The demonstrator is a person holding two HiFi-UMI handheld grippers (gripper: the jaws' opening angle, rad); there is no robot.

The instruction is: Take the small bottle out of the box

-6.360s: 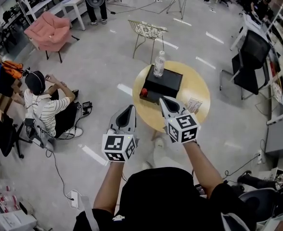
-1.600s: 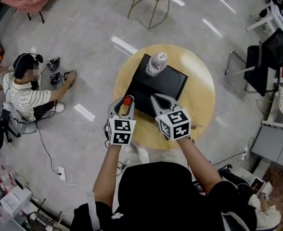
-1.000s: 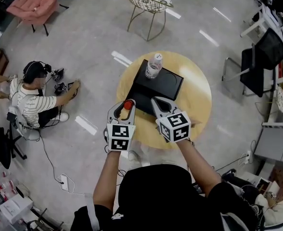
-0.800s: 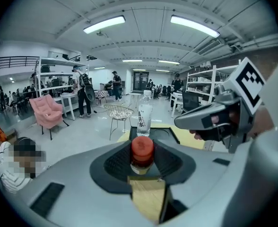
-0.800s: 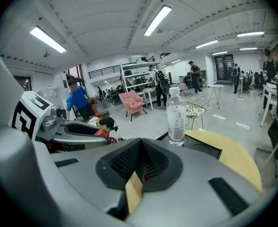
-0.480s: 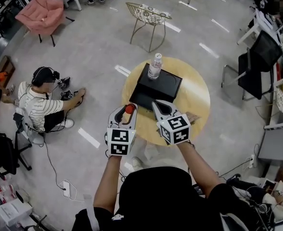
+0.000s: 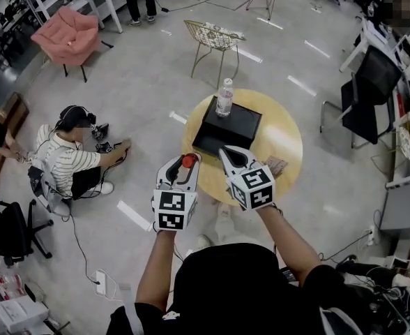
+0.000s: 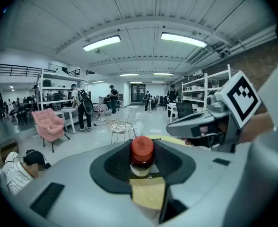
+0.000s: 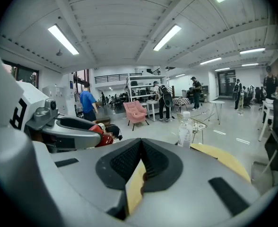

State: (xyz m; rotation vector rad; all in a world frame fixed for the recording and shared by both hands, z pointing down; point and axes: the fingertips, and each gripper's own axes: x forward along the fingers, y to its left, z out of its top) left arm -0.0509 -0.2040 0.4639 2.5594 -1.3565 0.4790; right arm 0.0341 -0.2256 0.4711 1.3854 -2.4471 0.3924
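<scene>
Small bottle (image 7: 188,160) in left claw (image 7: 182,163), right claw (image 7: 228,153) alongside

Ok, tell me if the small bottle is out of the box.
Out: the left gripper holds the small bottle, away from the black box.

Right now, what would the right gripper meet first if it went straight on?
Probably the black box on the round table, at its near edge; depth is unclear. The right gripper is empty.
</scene>
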